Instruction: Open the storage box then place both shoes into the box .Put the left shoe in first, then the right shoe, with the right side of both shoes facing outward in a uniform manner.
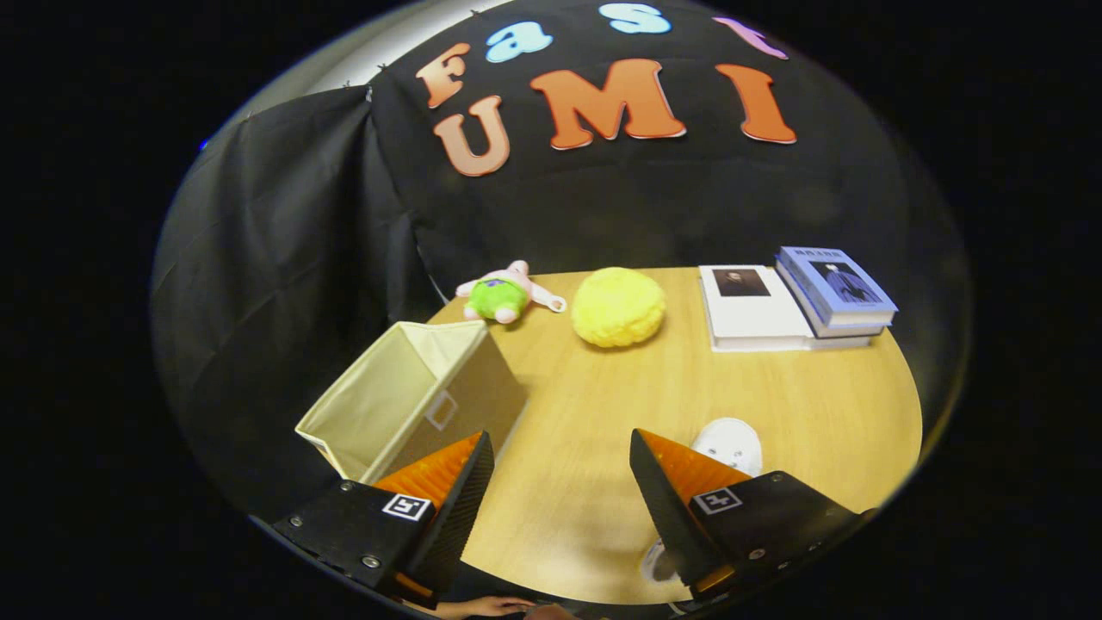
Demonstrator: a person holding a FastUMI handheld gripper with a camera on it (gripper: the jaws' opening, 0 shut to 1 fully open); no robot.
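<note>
The gripper (560,482) stood wide open with nothing between its fingers, only bare wooden table (603,405) showing in the gap. A white shoe (730,445) lay partly hidden behind the right finger. Just ahead of the left finger sat the beige storage box (405,405), open at the top. Beyond them lay a yellow fluffy ball (618,306), a small plush toy (504,294) and two books (792,301).

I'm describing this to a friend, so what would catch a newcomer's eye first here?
The yellow ball stands out at the table's far side, with a plush toy left of it and two books to its right. The open box sits just ahead of the gripper's spread fingers, which hold nothing.
</note>
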